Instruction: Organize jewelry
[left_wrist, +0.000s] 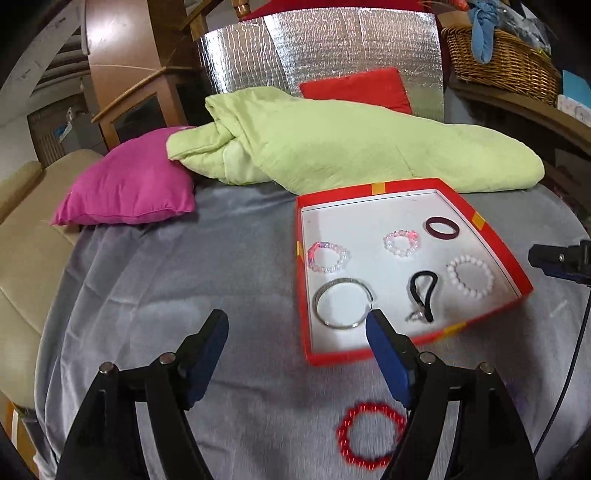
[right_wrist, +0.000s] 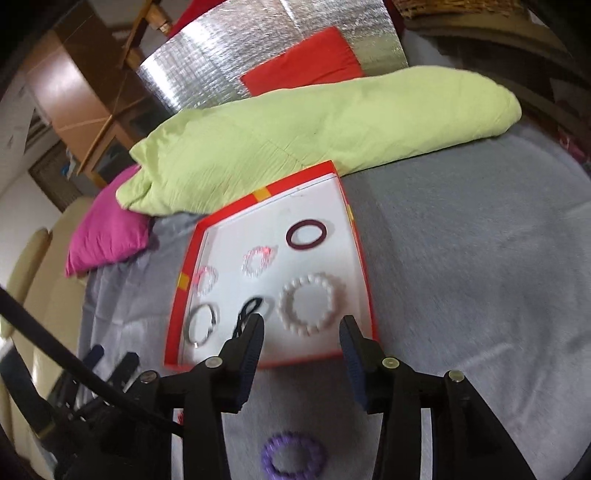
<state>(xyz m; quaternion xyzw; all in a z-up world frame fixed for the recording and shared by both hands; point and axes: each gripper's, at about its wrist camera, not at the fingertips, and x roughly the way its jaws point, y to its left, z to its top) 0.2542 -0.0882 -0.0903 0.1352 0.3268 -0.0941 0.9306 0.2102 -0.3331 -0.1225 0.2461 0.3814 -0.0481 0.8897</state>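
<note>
A red box with a white floor (left_wrist: 491, 236) lies on the grey blanket; it also shows in the right wrist view (right_wrist: 364, 258). Inside lie two pink bead bracelets (left_wrist: 328, 257), a dark maroon ring (left_wrist: 442, 228), a white bead bracelet (left_wrist: 470, 277), a silver bangle (left_wrist: 342, 302) and a black hair tie (left_wrist: 424, 295). A red bead bracelet (left_wrist: 371, 435) lies on the blanket under my open, empty left gripper (left_wrist: 297, 325). A purple bracelet (right_wrist: 293, 459) lies under my open, empty right gripper (right_wrist: 303, 326), which hovers at the box's near edge.
A light green quilt (left_wrist: 332, 144) and a magenta pillow (left_wrist: 129, 188) lie behind the box. A red cushion (left_wrist: 358, 90) leans on silver foil. A wicker basket (left_wrist: 506, 62) stands at the back right. A beige sofa (left_wrist: 22, 236) lies left.
</note>
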